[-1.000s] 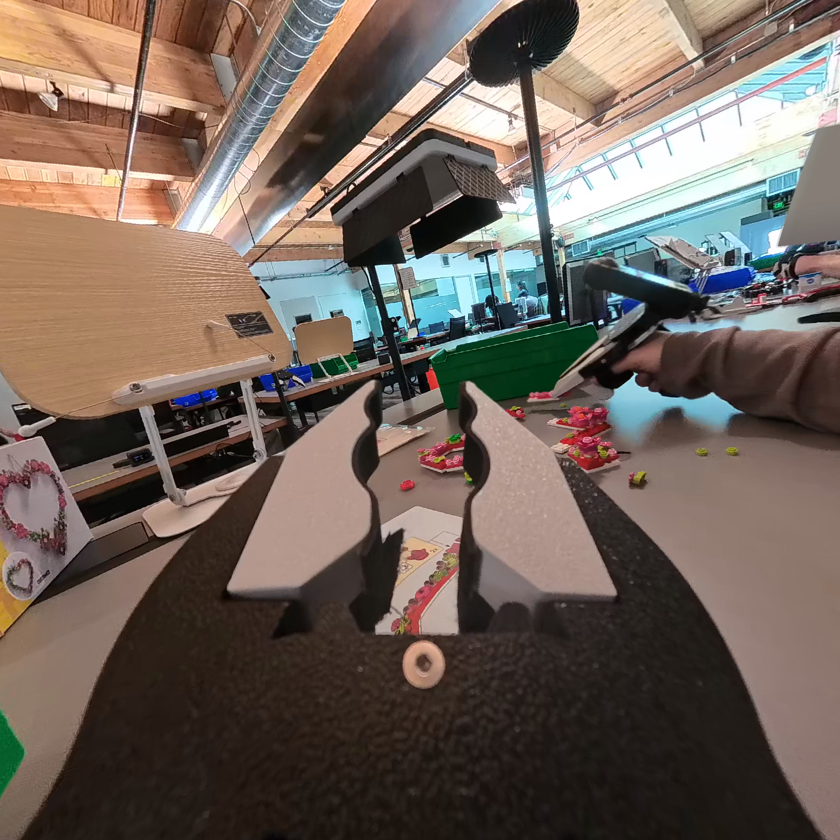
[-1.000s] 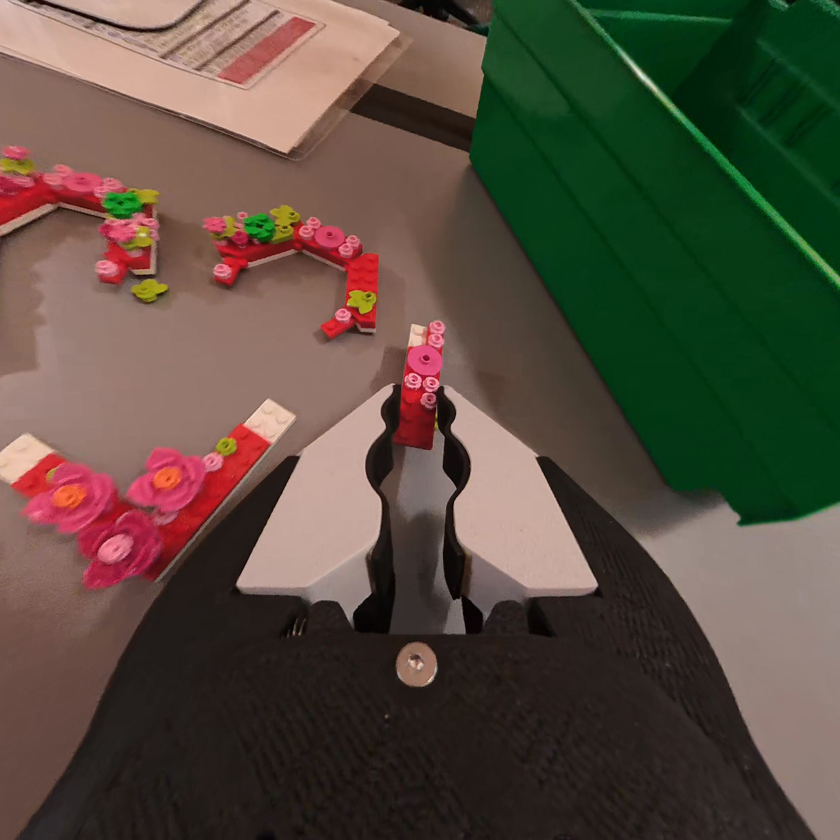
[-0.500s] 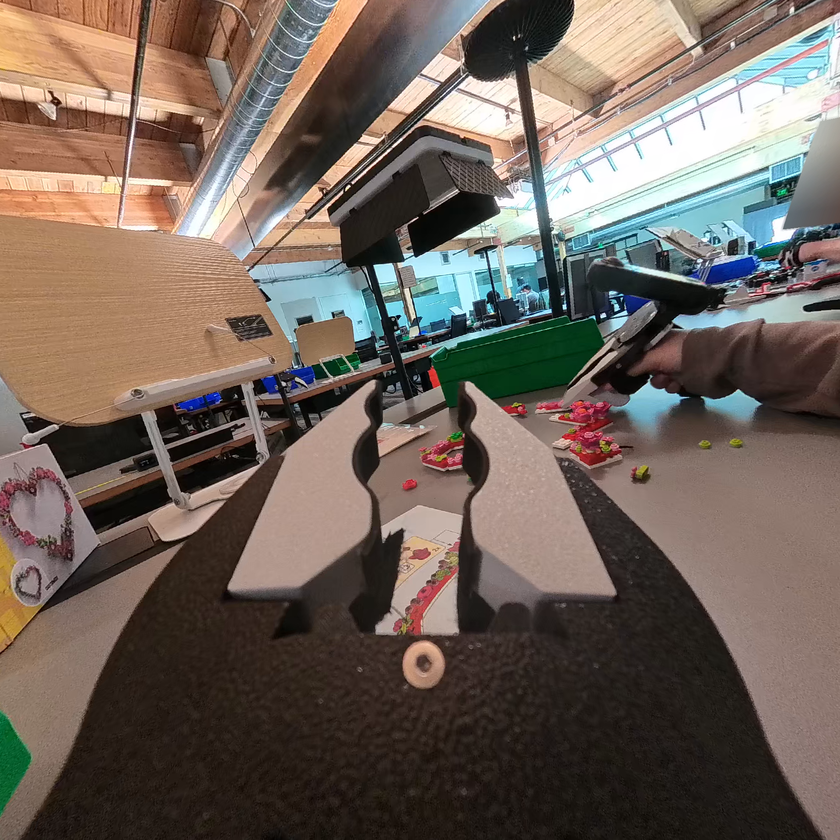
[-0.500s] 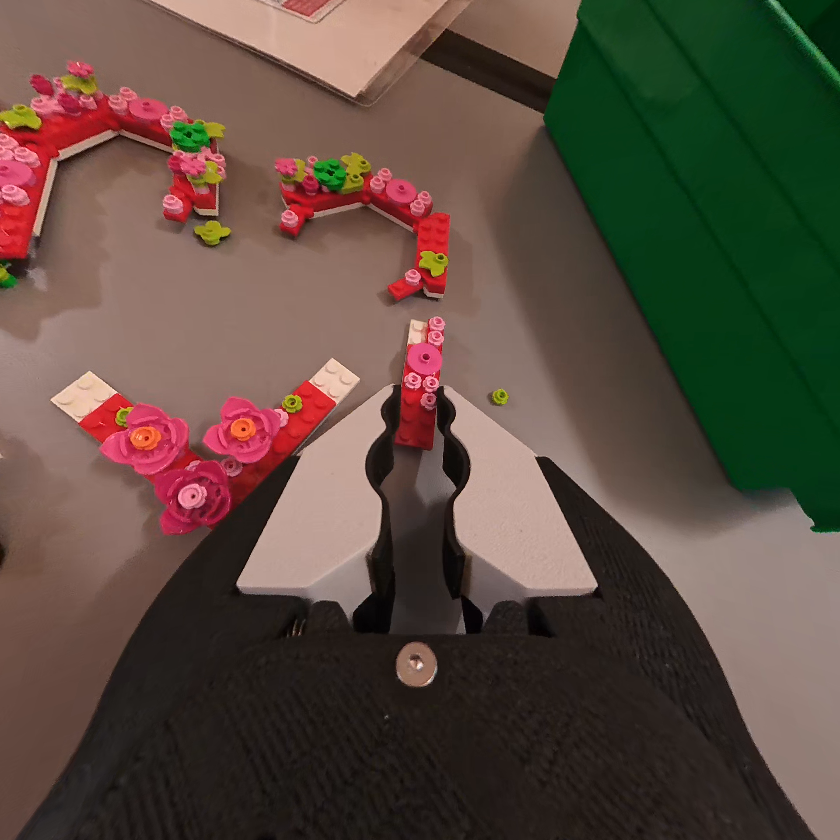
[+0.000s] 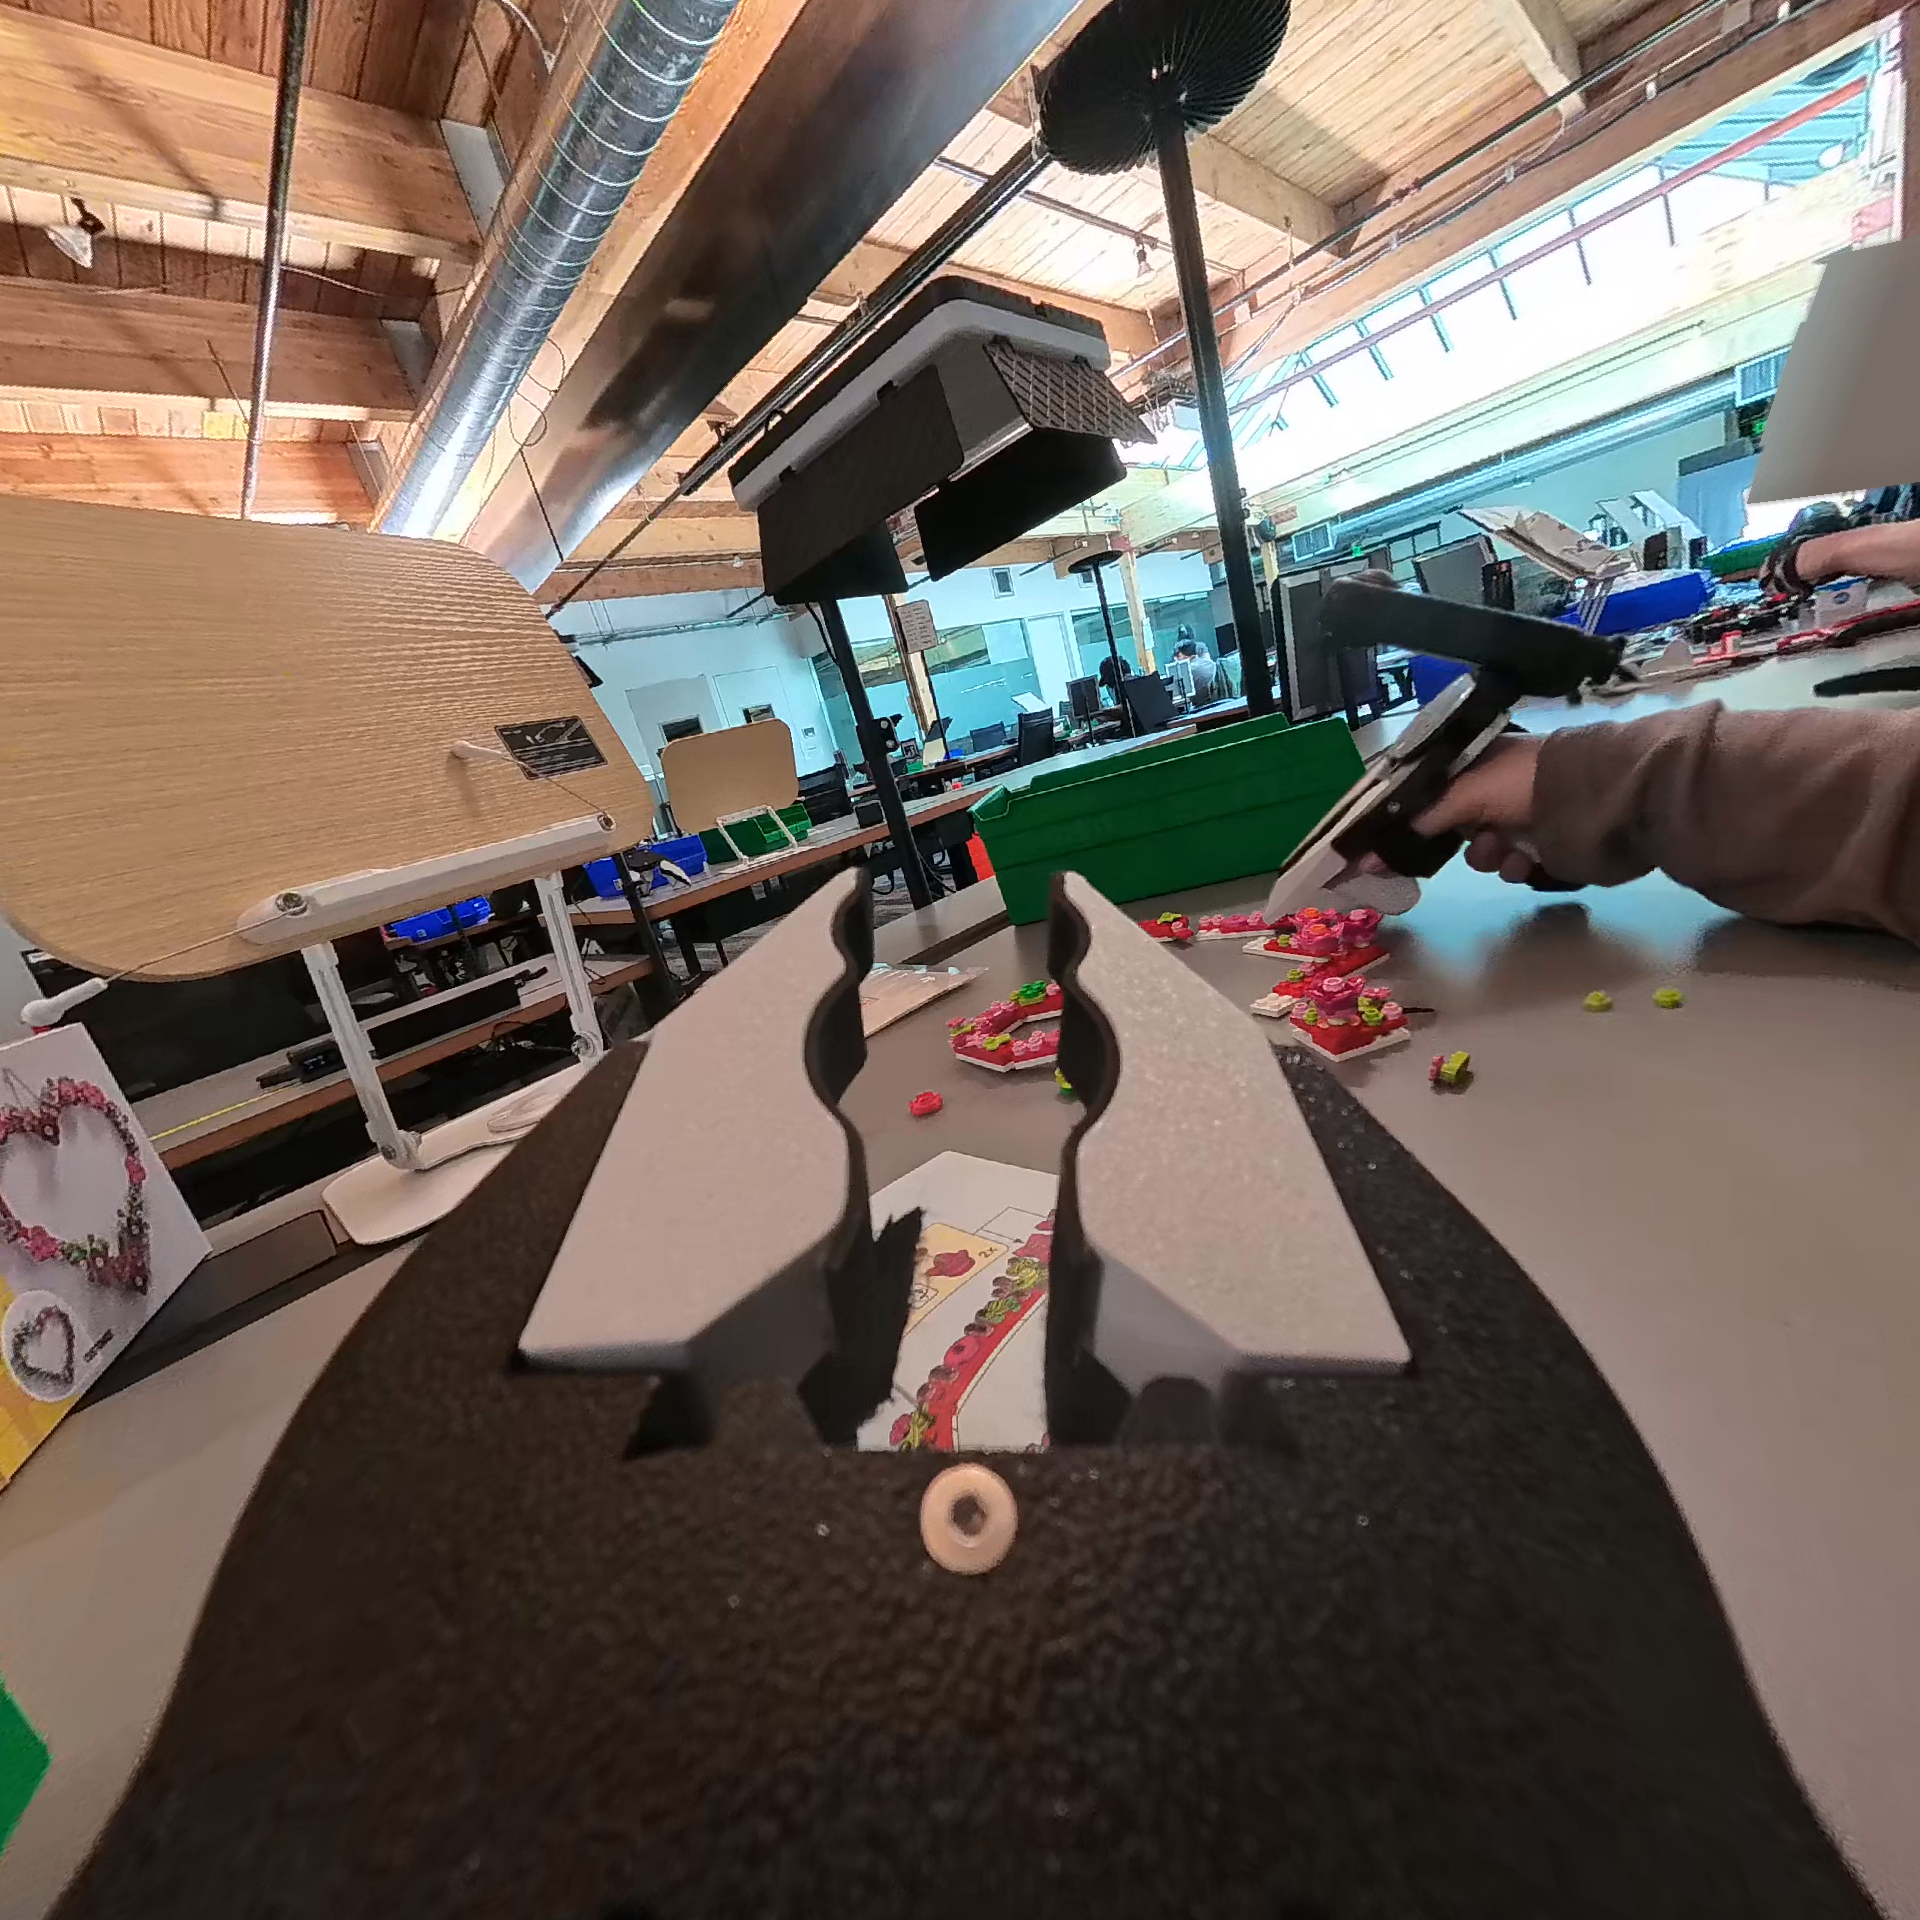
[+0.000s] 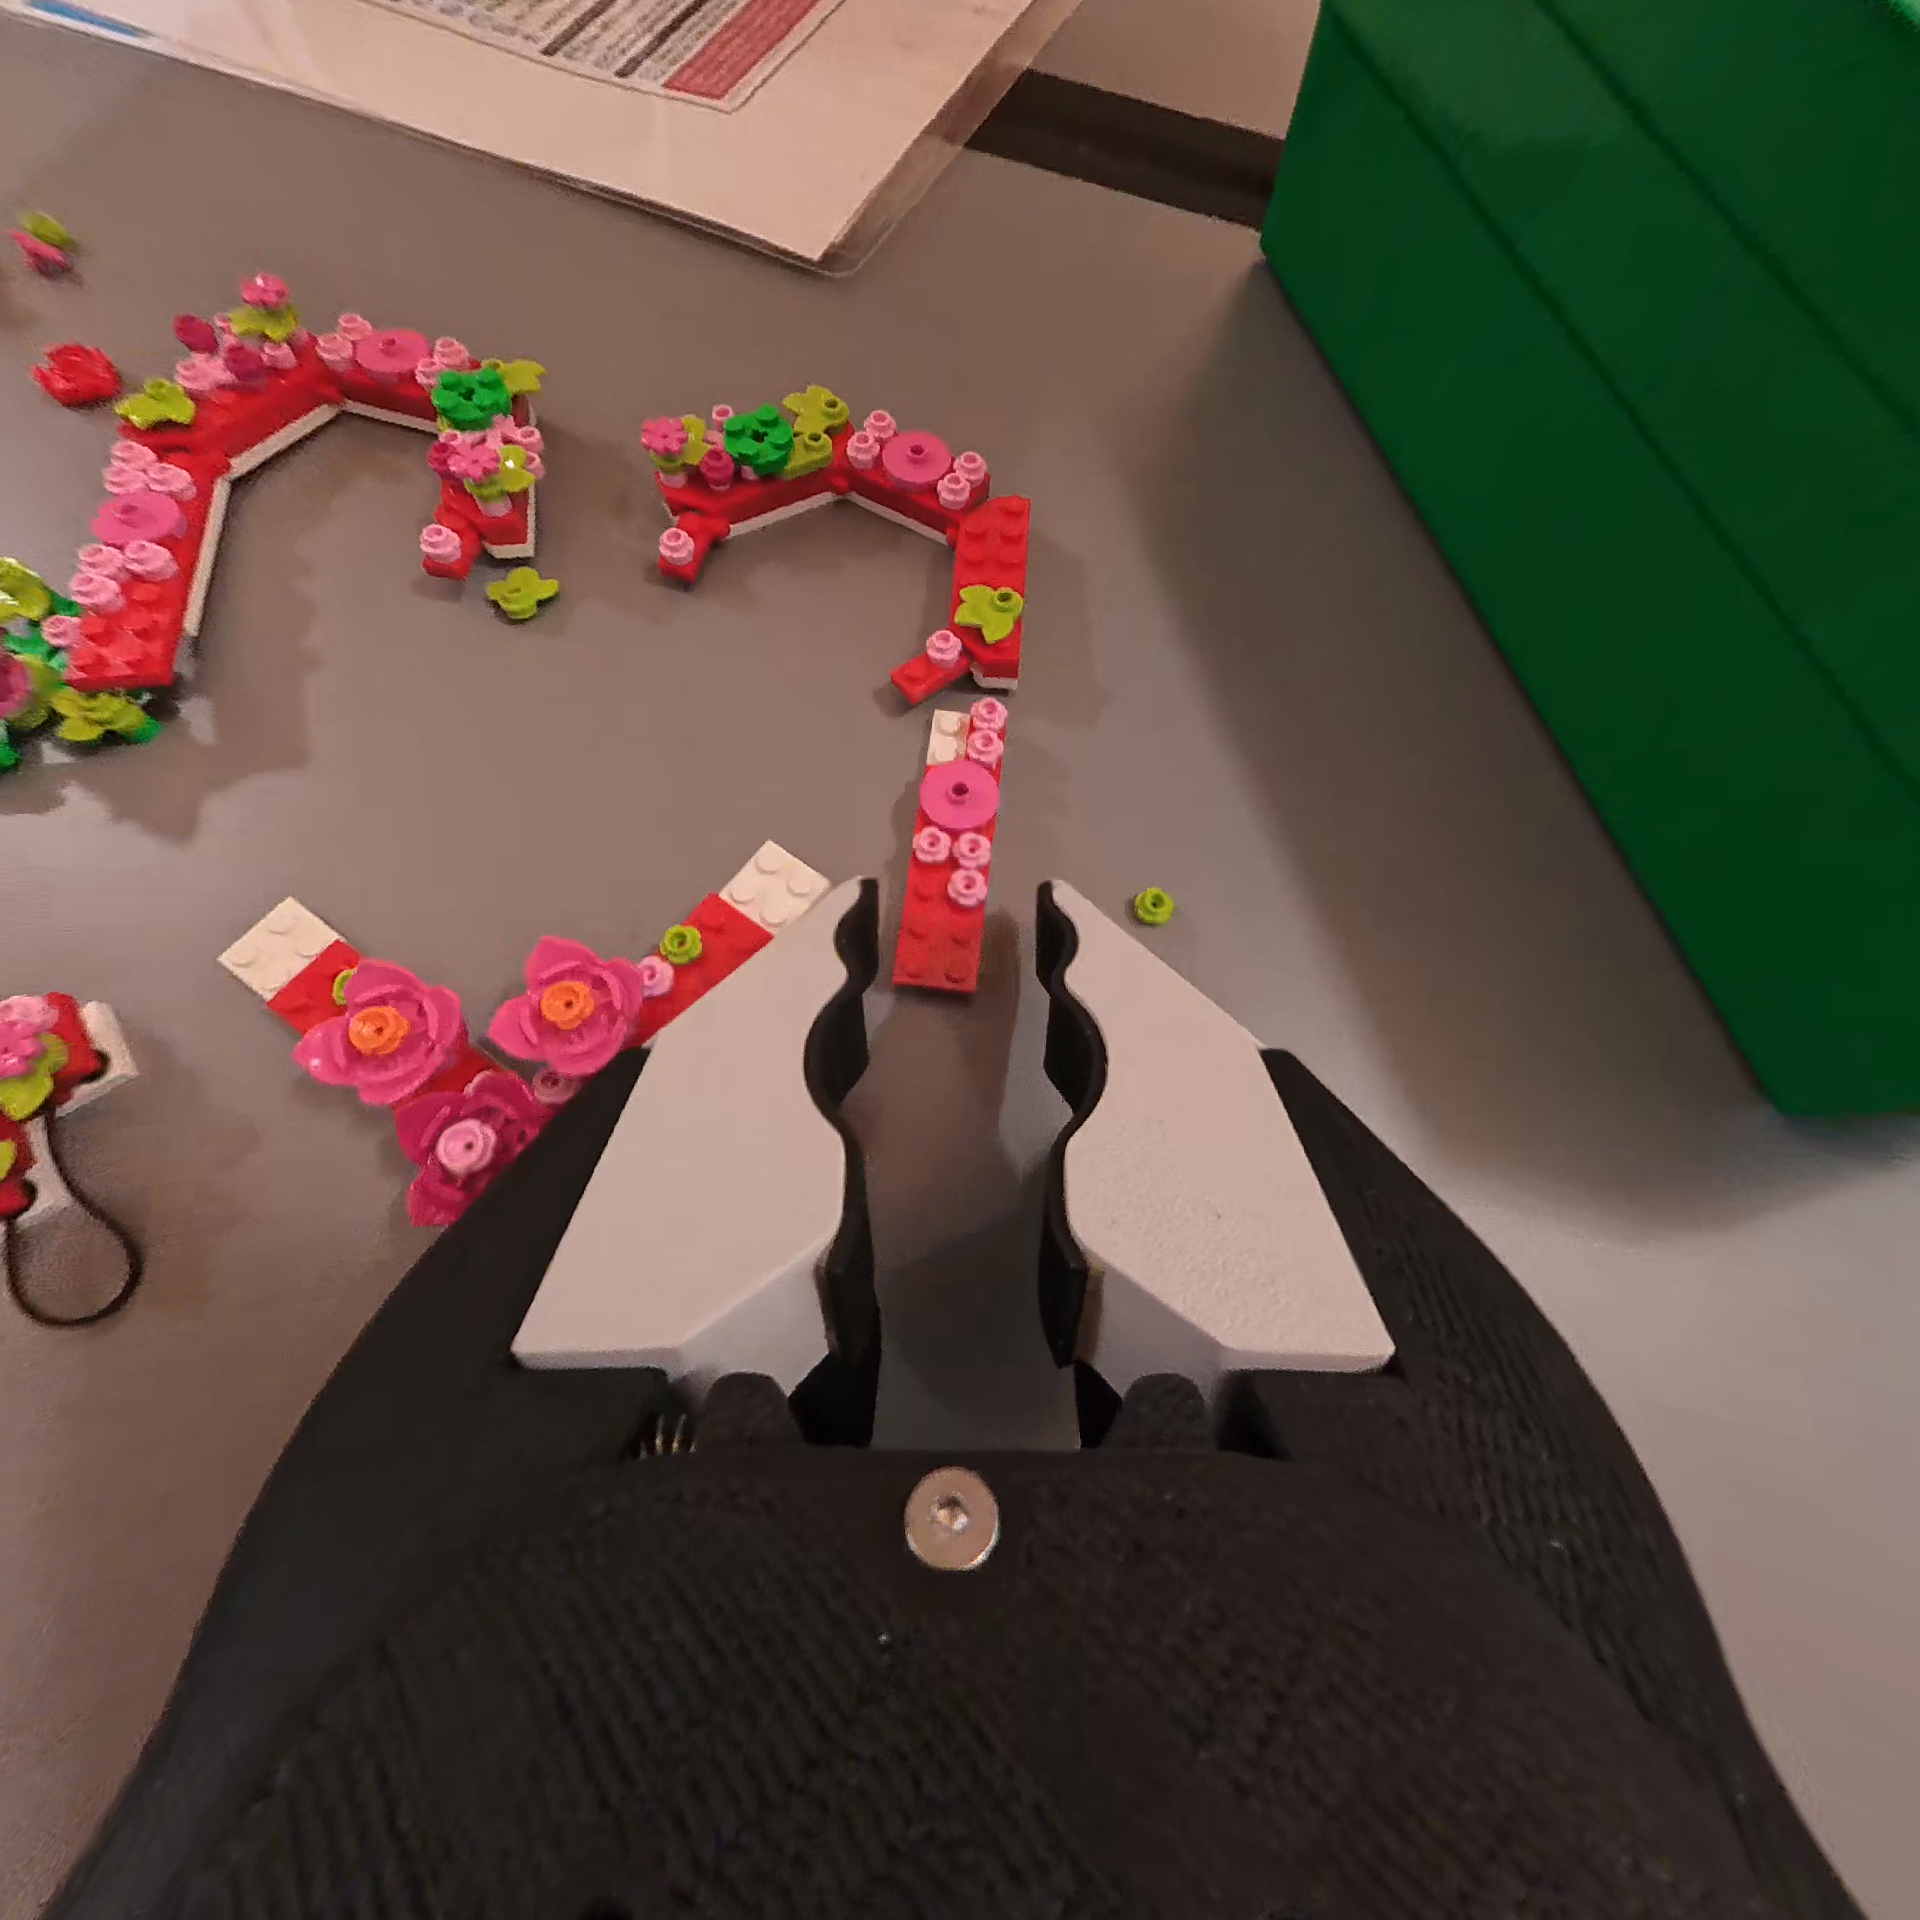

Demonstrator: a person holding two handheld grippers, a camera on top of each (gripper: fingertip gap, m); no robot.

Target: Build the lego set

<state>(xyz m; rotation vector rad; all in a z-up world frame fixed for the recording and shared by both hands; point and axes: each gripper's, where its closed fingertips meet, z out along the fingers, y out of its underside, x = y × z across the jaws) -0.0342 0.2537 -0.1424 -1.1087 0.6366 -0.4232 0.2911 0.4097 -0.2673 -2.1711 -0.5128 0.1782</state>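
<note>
In the right wrist view my right gripper (image 6: 956,904) is open, its tips either side of the near end of a red strip with pink studs (image 6: 951,852) that lies on the grey table. Just beyond it lies a curved red segment with green and pink flowers (image 6: 852,488). A larger curved segment (image 6: 208,468) lies at the left. A V-shaped piece with three big pink roses (image 6: 468,1039) lies left of my fingers. My left gripper (image 5: 961,914) is open and empty, raised over the instruction booklet (image 5: 977,1278). The right gripper also shows in the left wrist view (image 5: 1351,862).
A green bin (image 6: 1621,416) stands close on the right of the strip. A loose lime stud (image 6: 1153,906) lies by my right fingertip. A laminated sheet (image 6: 644,94) lies at the back. A wooden board on a white stand (image 5: 260,748) and the set's box (image 5: 73,1226) stand at left. My right fingertips sit around 40 centimeters from my left ones. Measured from the fingertips, the larger curved segment (image 6: 208,468) is 20 centimeters or so from the right gripper and 25 centimeters from the left. My left wrist view (image 5: 1014,1055) looks at it from another angle.
My right gripper carried the red strip toward the curved segment, set it on the table and opened, letting it go. My left gripper stayed still and open.
</note>
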